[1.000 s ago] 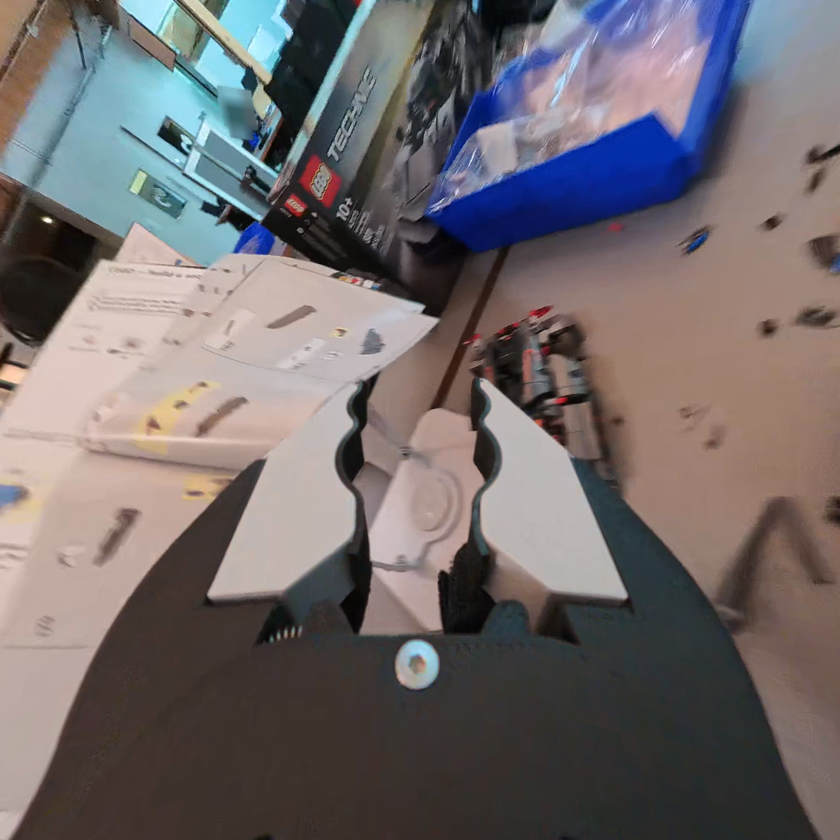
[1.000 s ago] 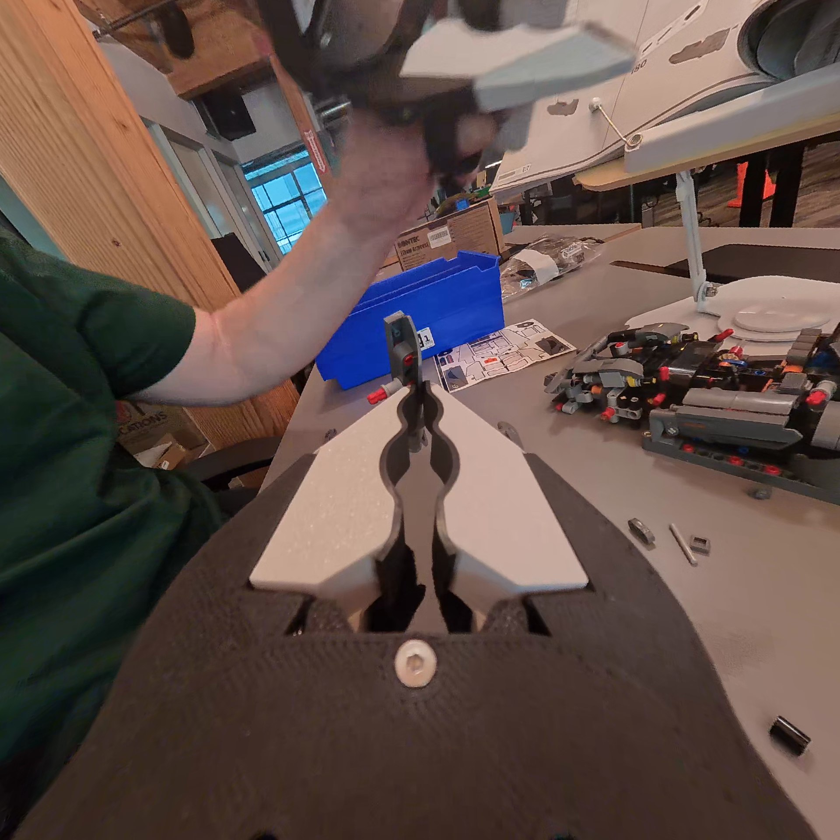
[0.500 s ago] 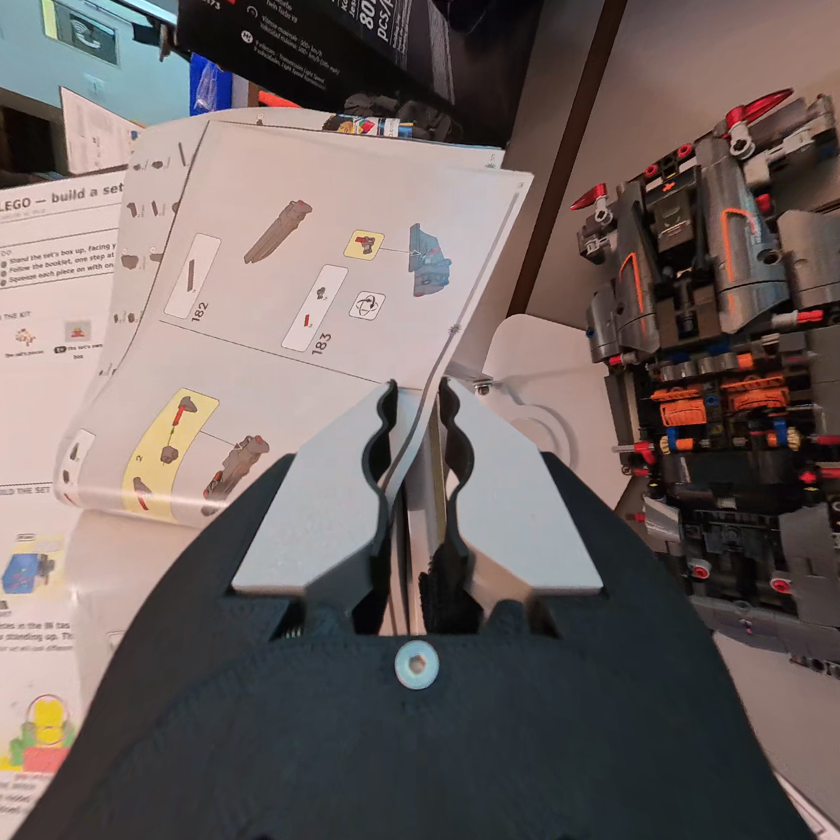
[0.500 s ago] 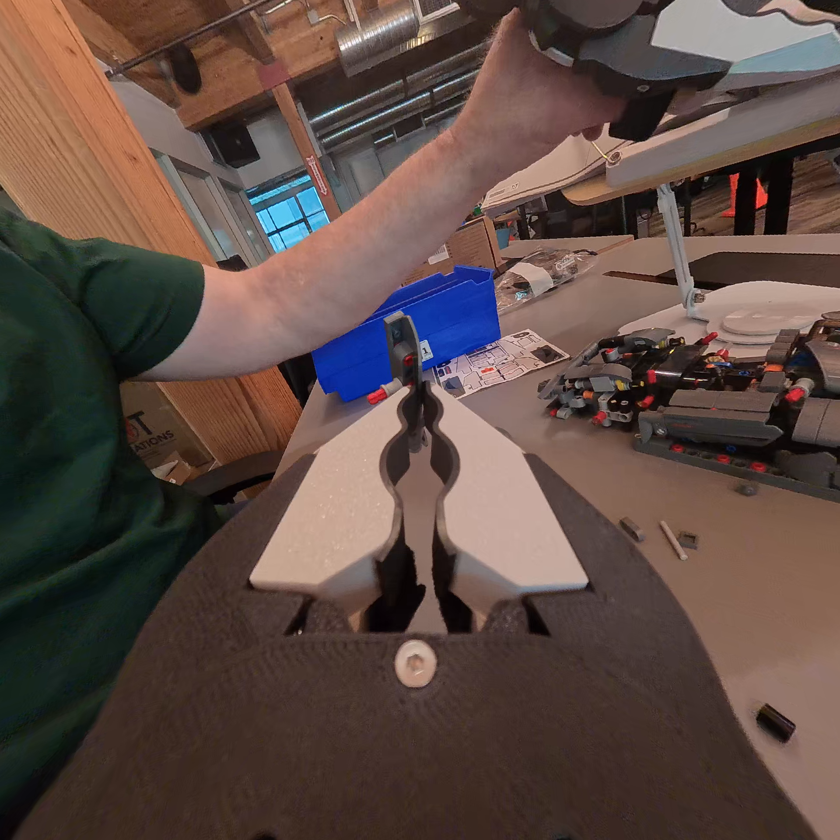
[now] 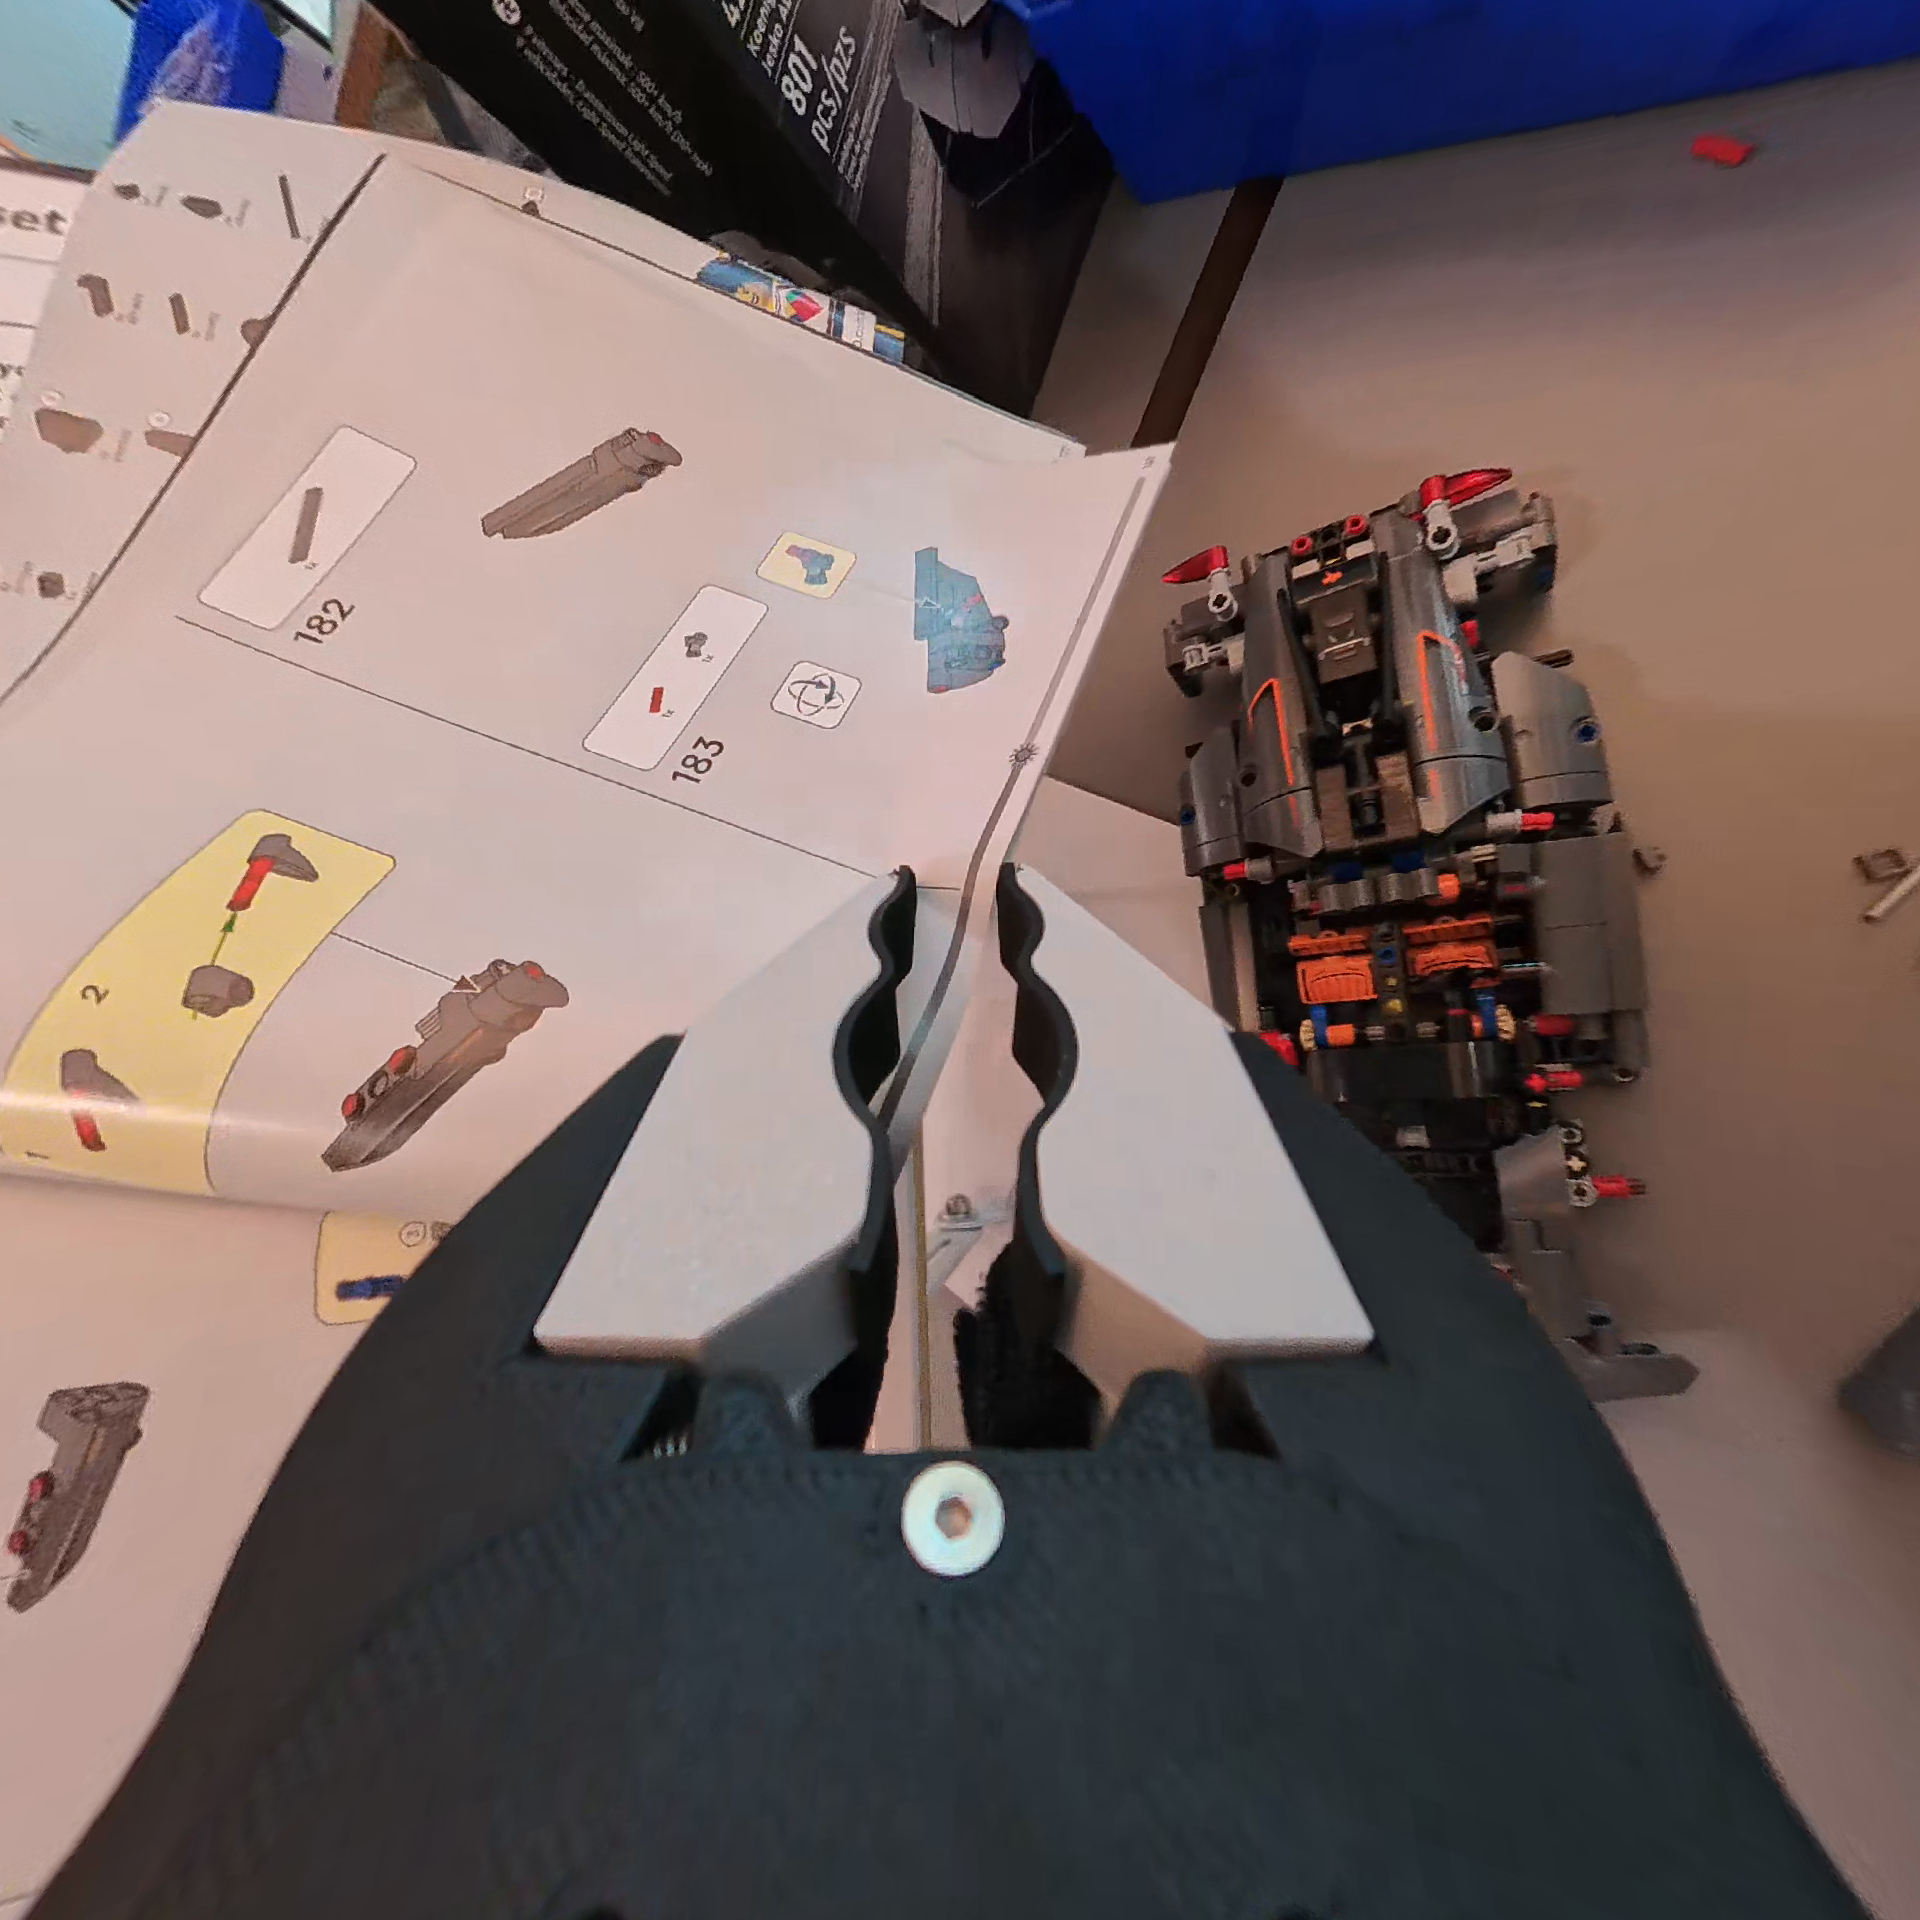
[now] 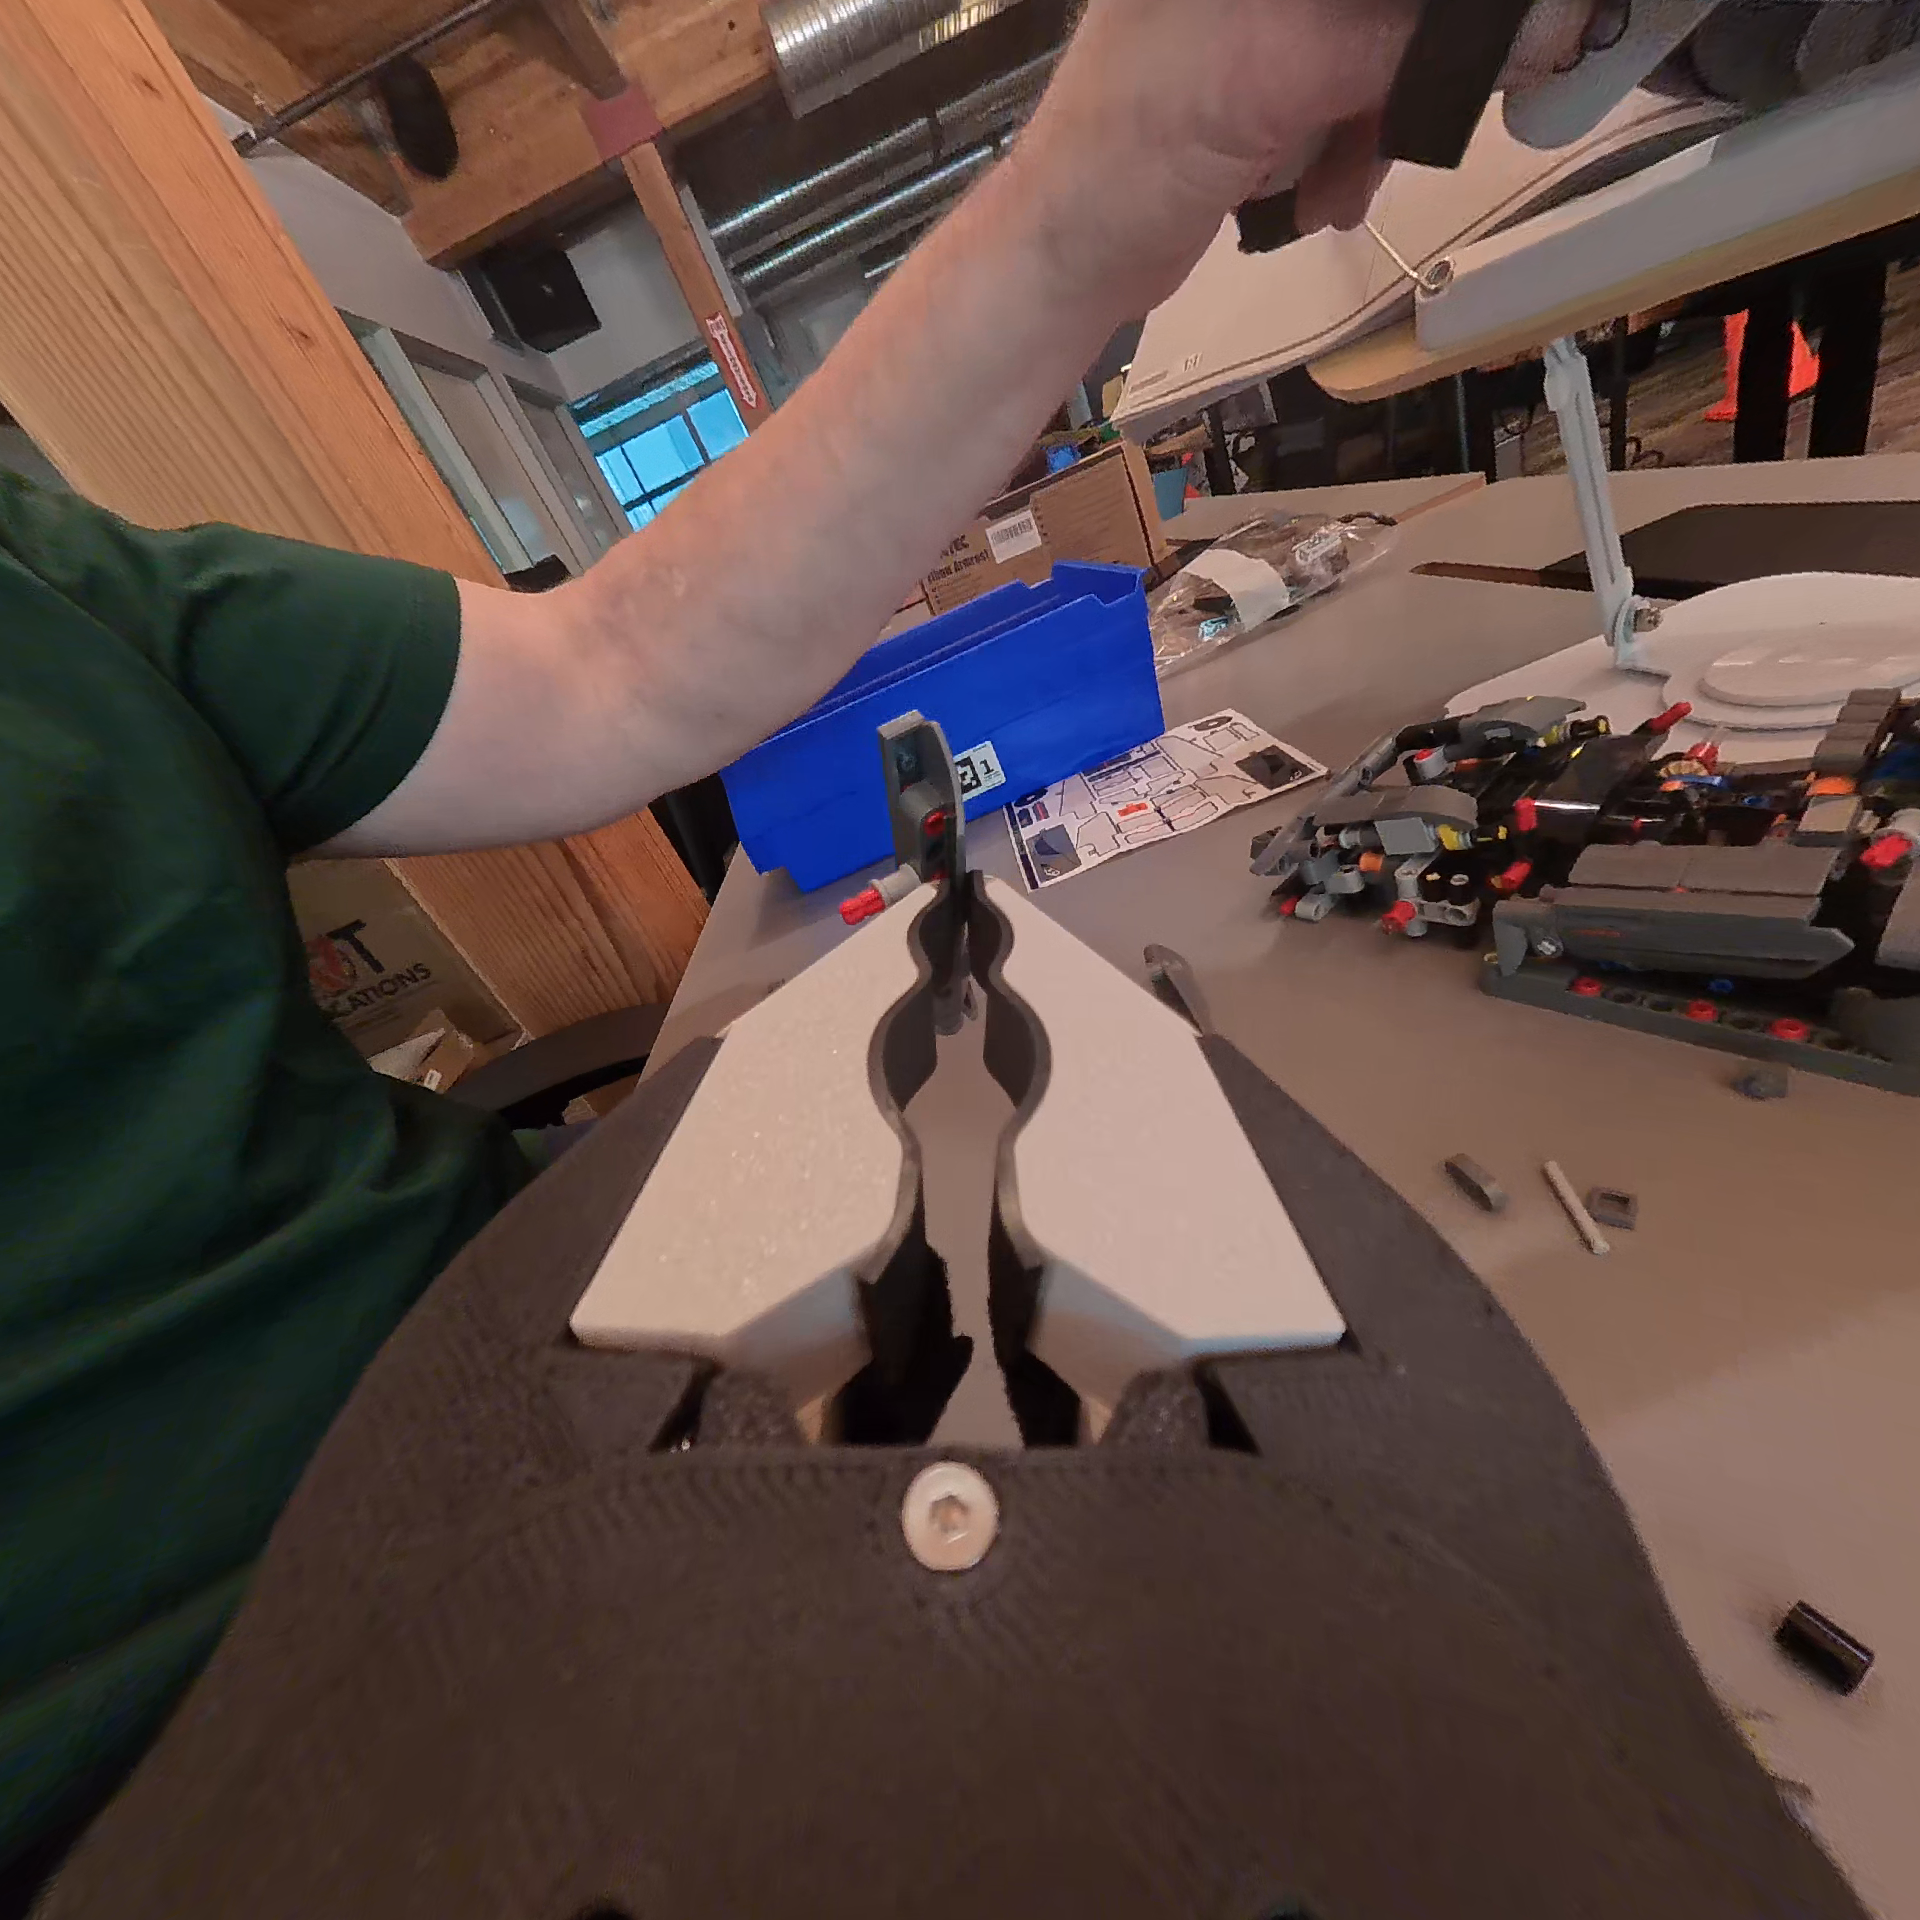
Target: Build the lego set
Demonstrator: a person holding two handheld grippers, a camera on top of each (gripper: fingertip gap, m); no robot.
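My left gripper (image 5: 953,883) hovers over the open instruction booklet (image 5: 582,644). Its jaws stand a narrow gap apart, with the curled edge of the right-hand page between them, against the left finger. The partly built dark grey and orange lego car (image 5: 1392,862) lies on the table to the right of the booklet. My right gripper (image 6: 951,904) is shut on a small dark grey lego sub-assembly (image 6: 920,821) with red pins and holds it upright above the table. The car also shows in the right wrist view (image 6: 1621,862), at the right. A person's hand (image 6: 1195,114) reaches across the top of that view.
The black lego box (image 5: 790,135) and a blue bin (image 5: 1455,83) stand behind the booklet. In the right wrist view a blue bin (image 6: 966,707), a sticker sheet (image 6: 1164,790), the white booklet stand base (image 6: 1766,665), several loose small pieces (image 6: 1475,1184) and a black piece (image 6: 1823,1662) lie on the table. The left gripper's tips are roughly 25 cm from the right gripper's. From my right tips it is roughly 15 cm to the black piece (image 6: 1823,1662); from my left, 30 cm.
My left gripper has swung down to the booklet, and its jaws have narrowed around the page edge. My right gripper has kept hold of the sub-assembly and barely moved.
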